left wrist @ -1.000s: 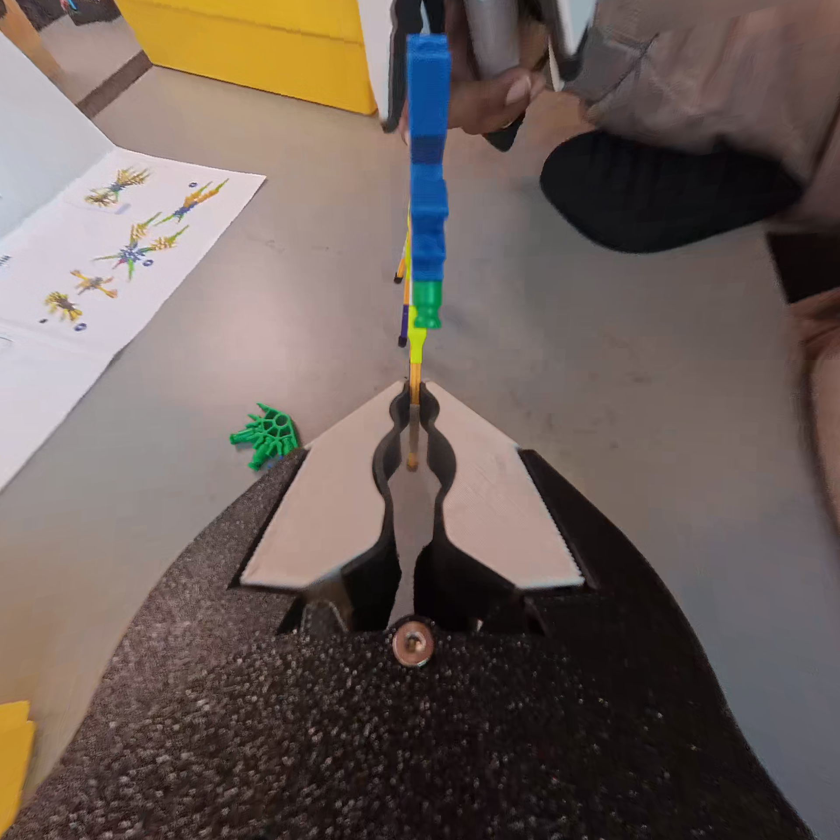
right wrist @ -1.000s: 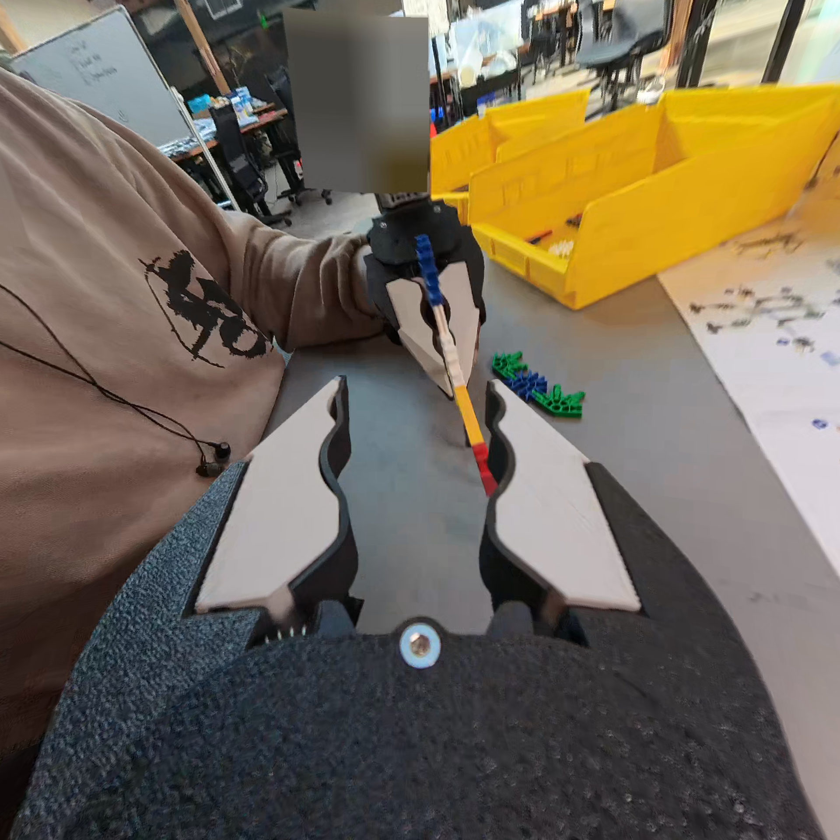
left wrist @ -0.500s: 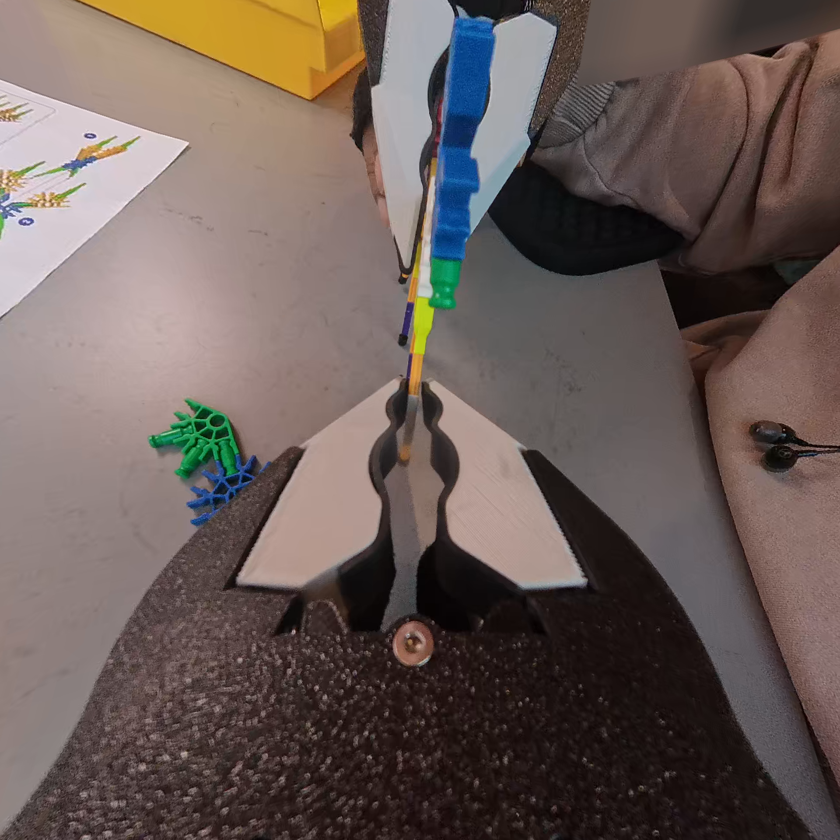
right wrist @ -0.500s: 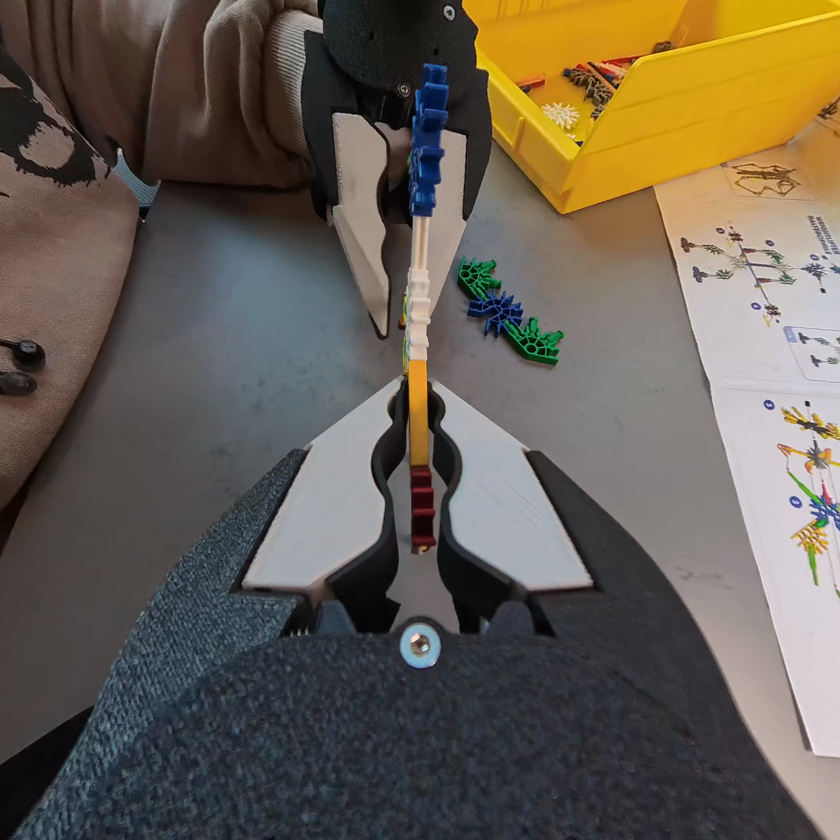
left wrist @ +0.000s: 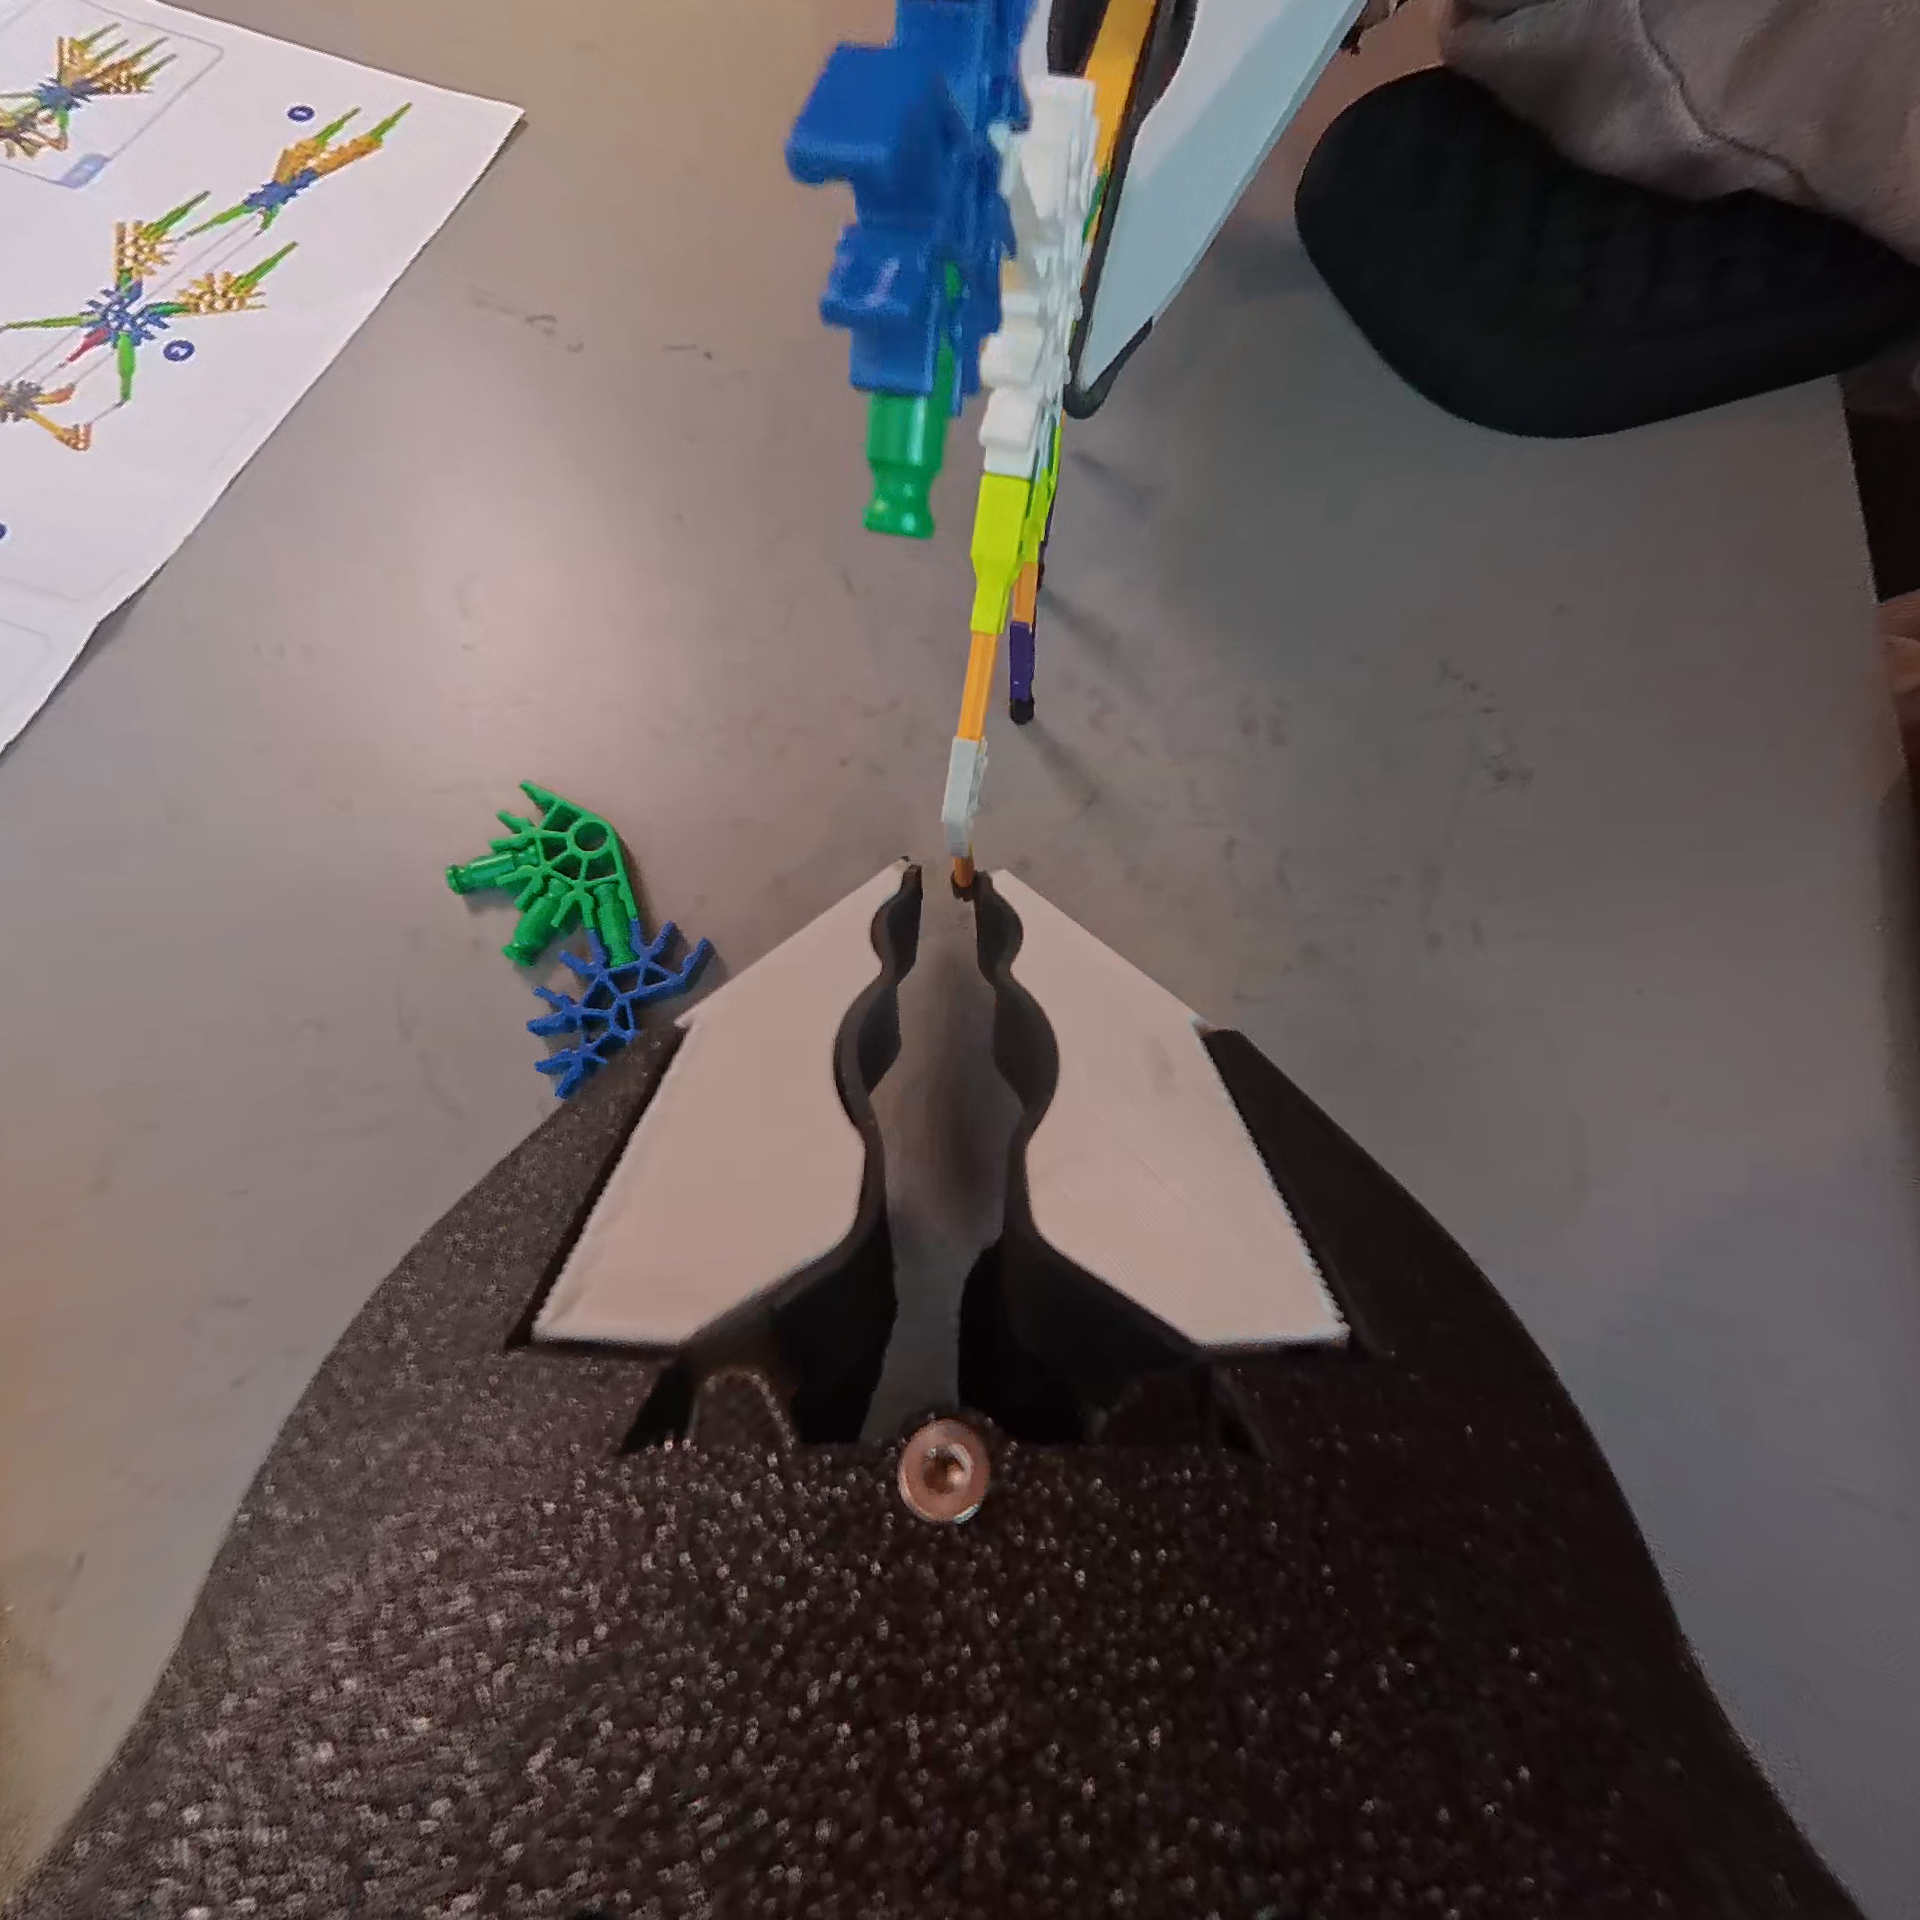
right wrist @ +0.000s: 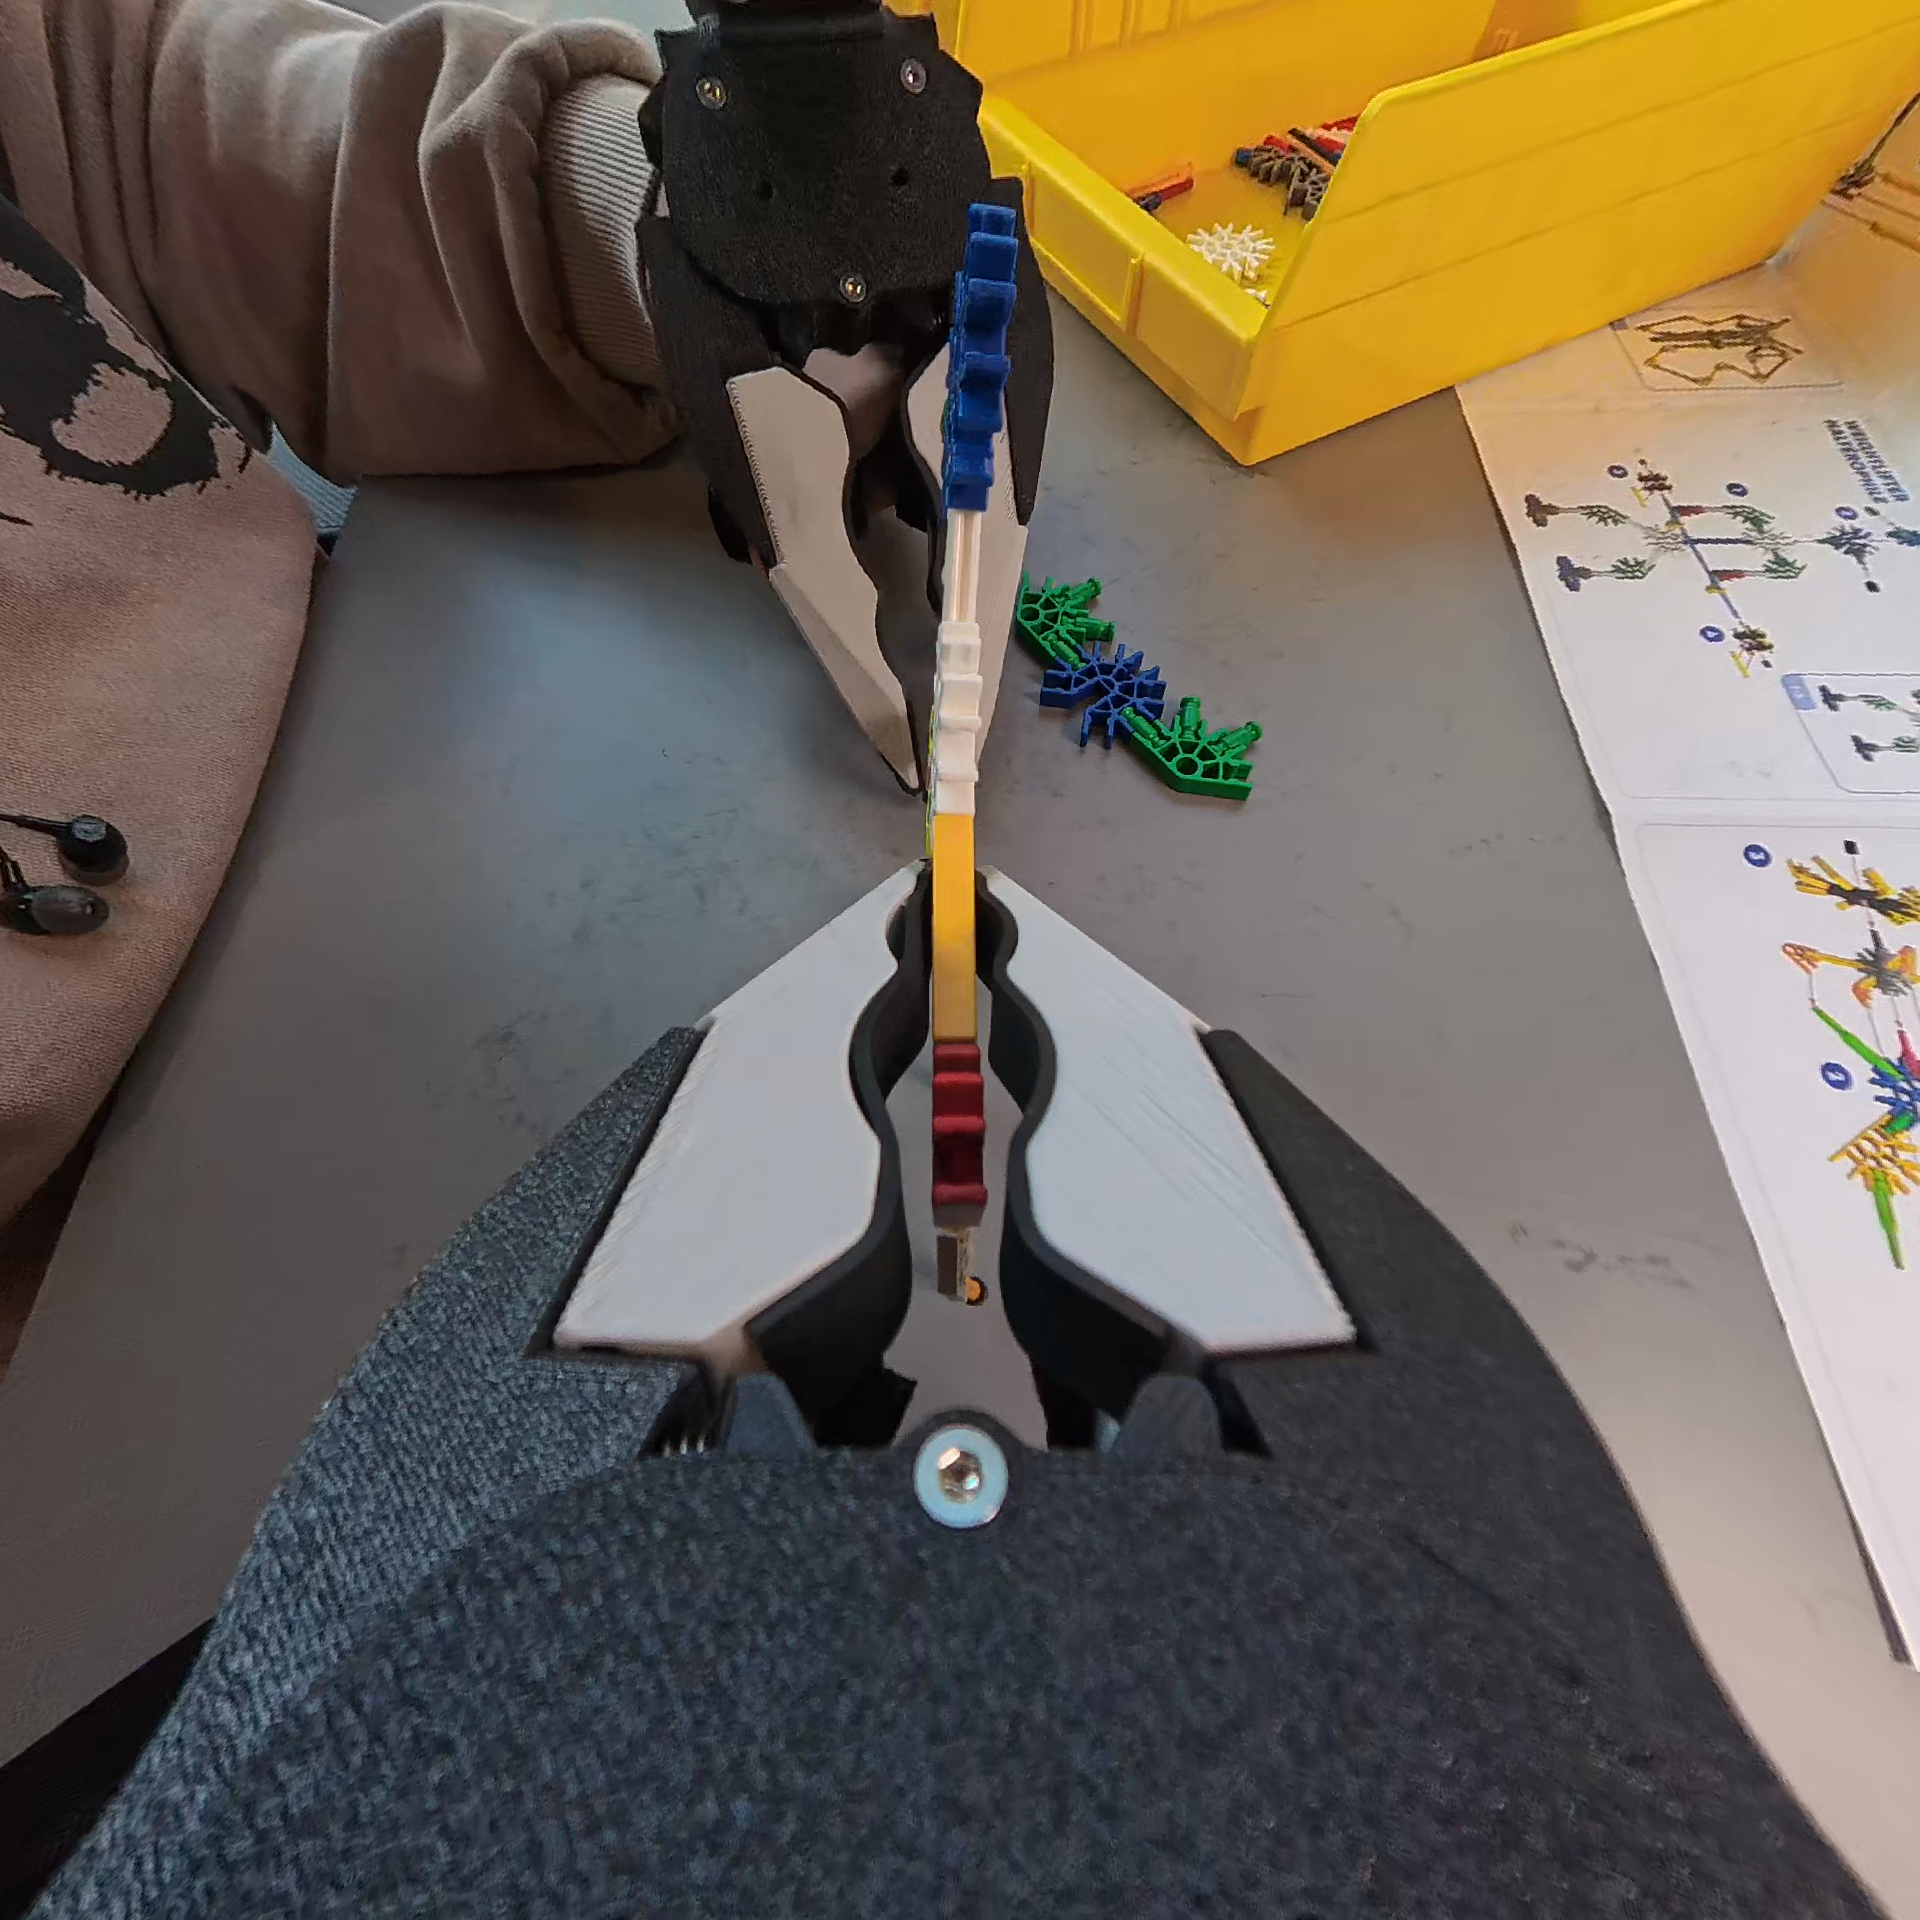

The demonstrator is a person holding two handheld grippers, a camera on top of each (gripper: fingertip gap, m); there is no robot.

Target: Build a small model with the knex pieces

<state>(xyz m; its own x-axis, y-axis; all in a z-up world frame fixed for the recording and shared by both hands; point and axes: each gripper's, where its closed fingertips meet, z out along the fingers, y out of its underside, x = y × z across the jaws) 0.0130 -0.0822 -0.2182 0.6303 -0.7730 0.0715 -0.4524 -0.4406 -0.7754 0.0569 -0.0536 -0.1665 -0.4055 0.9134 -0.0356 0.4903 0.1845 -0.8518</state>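
A grey table [right wrist: 520, 727] fills both views, scuffed and lightly stained; no more of the room shows. The right gripper [right wrist: 954, 883] is clamped on a toy model [right wrist: 956, 935], a thin chain of plastic pieces held edge-on above the table: its yellow part sits between the fingertips, a dark red connector lies farther back between the fingers, and white and blue pieces run on toward 12 o'clock. The left gripper [left wrist: 948, 878] is slightly parted, its tips not touching; the model's thin orange end [left wrist: 964, 878] sits just at its tips, and whether they touch it I cannot tell. A loose green-and-blue piece [left wrist: 577, 925] lies on the table at 10 o'clock from the left gripper, just beside its left finger. Only the right wrist view shows a yellow bin [right wrist: 1455, 260] at 1 o'clock holding small parts, the loose piece whole with green at both ends, earbuds [right wrist: 62, 873] at 9 o'clock on a beige sleeve, and the left gripper from the front. An instruction sheet [left wrist: 156, 312] lies at 10 o'clock in the left wrist view and at 3 o'clock in the right.
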